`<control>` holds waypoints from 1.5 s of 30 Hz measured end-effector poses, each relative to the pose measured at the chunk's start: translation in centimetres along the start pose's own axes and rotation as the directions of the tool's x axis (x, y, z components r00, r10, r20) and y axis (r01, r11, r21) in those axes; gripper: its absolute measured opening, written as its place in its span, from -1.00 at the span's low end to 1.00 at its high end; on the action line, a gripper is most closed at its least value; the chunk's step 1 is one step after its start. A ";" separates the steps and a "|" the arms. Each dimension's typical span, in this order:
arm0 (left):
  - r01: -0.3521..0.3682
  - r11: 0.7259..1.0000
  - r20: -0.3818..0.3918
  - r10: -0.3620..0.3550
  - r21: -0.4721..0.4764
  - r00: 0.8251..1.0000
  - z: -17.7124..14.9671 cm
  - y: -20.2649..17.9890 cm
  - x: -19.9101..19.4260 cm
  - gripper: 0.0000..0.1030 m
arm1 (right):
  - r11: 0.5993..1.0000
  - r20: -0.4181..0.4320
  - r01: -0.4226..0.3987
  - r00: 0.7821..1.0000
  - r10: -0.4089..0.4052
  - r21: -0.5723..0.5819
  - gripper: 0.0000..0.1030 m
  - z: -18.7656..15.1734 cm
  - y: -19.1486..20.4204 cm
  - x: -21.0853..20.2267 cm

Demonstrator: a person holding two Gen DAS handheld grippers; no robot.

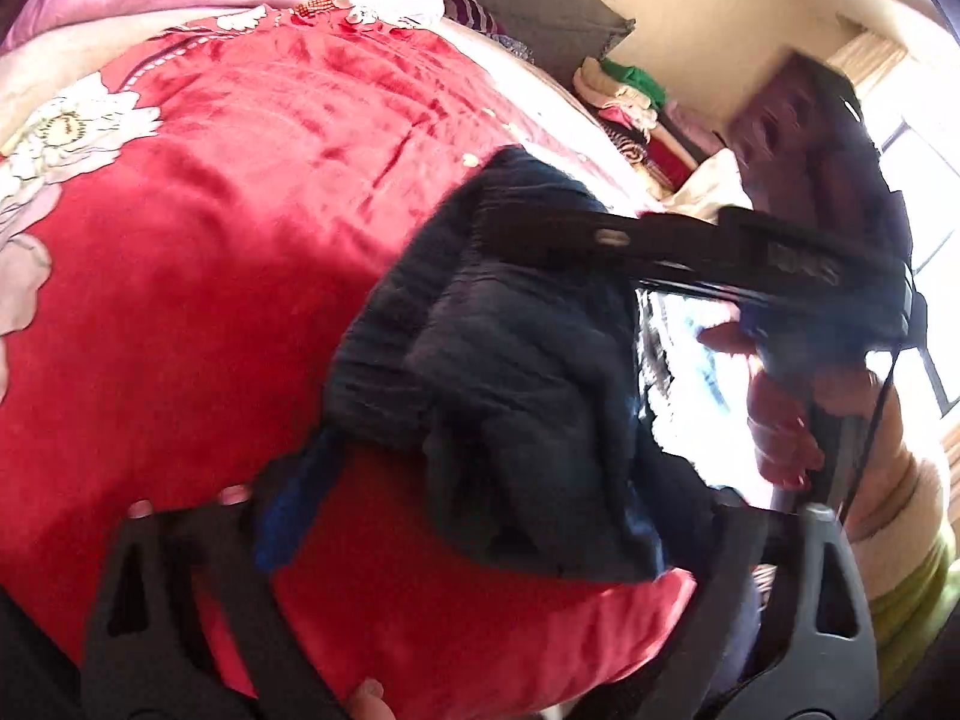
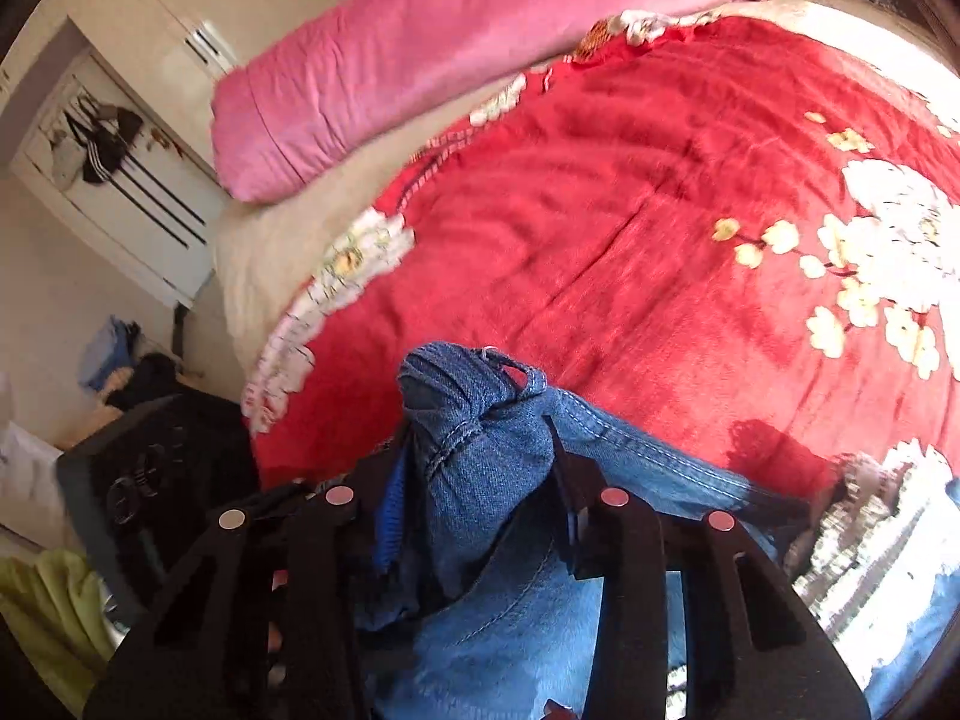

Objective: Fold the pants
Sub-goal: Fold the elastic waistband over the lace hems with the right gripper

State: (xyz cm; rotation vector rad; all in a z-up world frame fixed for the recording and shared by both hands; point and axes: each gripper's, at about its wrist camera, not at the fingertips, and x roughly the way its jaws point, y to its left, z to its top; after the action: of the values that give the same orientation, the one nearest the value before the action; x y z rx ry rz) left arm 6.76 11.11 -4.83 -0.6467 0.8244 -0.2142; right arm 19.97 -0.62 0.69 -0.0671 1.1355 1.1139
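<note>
Mid-fold: right gripper jaws clamped on bunched blue denim pants; left gripper jaws apart (empty?). Next: lay flat on red floral bedspread.

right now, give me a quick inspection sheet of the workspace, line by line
surface: bed with red floral blanket, wrinkled.
job's things: blue jeans, bunched and lifted off the blanket.
clutter: pink pillow at the head of the bed; folded clothes pile beside the bed.
grippers: right gripper shut on the jeans' denim; left gripper with fingers wide apart, the jeans hanging between them, not pinched.
cables: thin black cord running down from the right gripper's body.
surroundings: white wardrobe with dark garments hanging on it; bright window.
</note>
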 end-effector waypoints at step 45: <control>0.212 0.885 -0.244 -0.116 0.414 0.963 -6.9 -16.7 4.9 0.45 | 0.944 0.110 0.172 0.971 -0.210 0.283 0.21 -15.4 -12.3 -12.9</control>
State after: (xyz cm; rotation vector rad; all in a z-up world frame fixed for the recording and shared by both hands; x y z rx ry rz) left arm 6.09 -7.22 -1.06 -0.2683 0.8890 -0.6163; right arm 18.71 -23.86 -2.80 0.1108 1.1214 0.7704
